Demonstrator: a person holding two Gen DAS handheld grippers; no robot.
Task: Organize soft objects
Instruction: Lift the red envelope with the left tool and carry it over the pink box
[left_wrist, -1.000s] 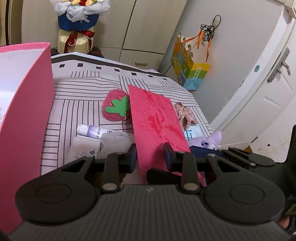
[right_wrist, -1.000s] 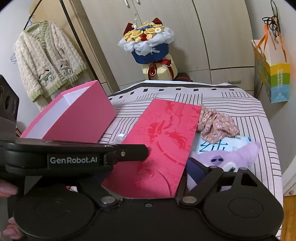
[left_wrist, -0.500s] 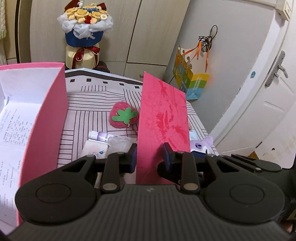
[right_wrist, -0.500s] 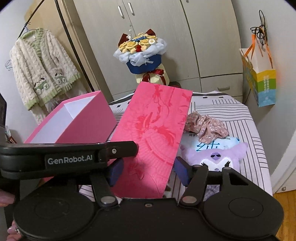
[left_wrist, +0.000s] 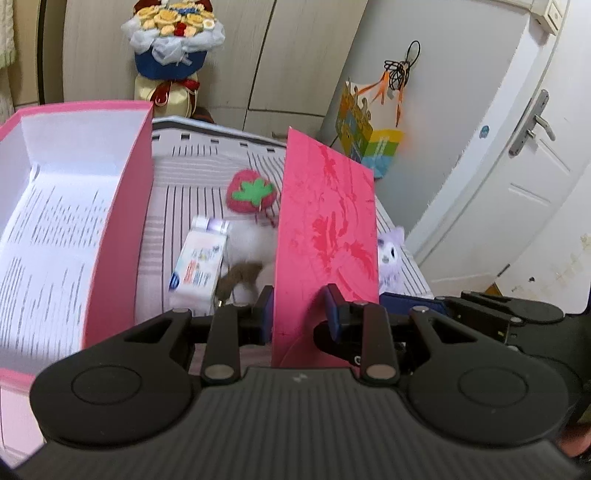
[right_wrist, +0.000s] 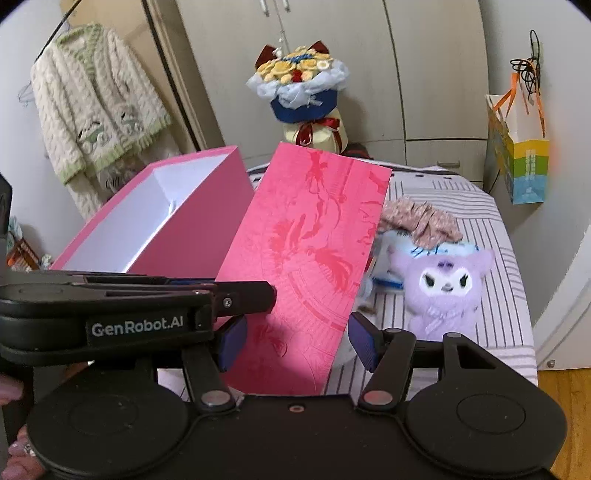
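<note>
The left gripper (left_wrist: 300, 312) pinches the bottom edge of the red envelope (left_wrist: 327, 236) and holds it up on end beside the pink box (left_wrist: 122, 236). The right gripper (right_wrist: 295, 338) has its jaws apart on both sides of the envelope, not touching it.

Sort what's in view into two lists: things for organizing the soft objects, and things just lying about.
Job:
pink box
red envelope, clamped in the left gripper
strawberry plush
purple plush
floral scrunchie

Lying about:
flower bouquet
paper bag
cardigan
white packet
</note>
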